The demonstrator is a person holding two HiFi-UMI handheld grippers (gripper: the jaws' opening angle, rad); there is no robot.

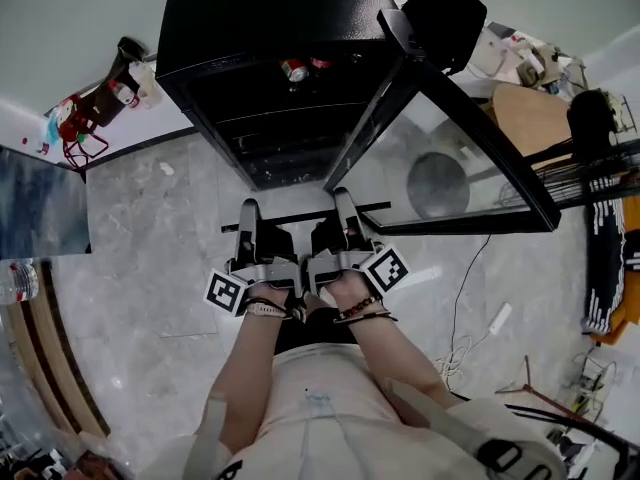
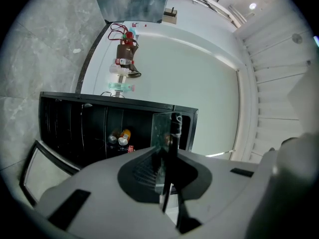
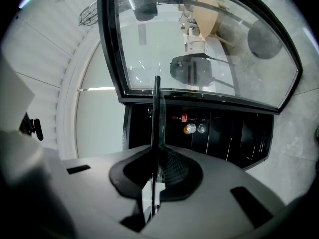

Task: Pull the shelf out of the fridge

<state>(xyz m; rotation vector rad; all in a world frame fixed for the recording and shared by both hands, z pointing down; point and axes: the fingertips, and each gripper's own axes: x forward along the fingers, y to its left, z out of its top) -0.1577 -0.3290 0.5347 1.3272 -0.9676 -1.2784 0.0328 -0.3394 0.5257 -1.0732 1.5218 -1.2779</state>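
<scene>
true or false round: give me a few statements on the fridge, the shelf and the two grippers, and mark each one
1. Both grippers are clamped on the shelf. True: the left gripper and the right gripper each have their jaws shut on the edge of the glass shelf.
2. The fridge door is closed. False: the glass door stands wide open, at the right in the head view.
3. Drink cans lie inside the fridge. True: the cans rest in the dark interior of the fridge.
4. The fridge is white. False: its body and door frame are black.
</scene>
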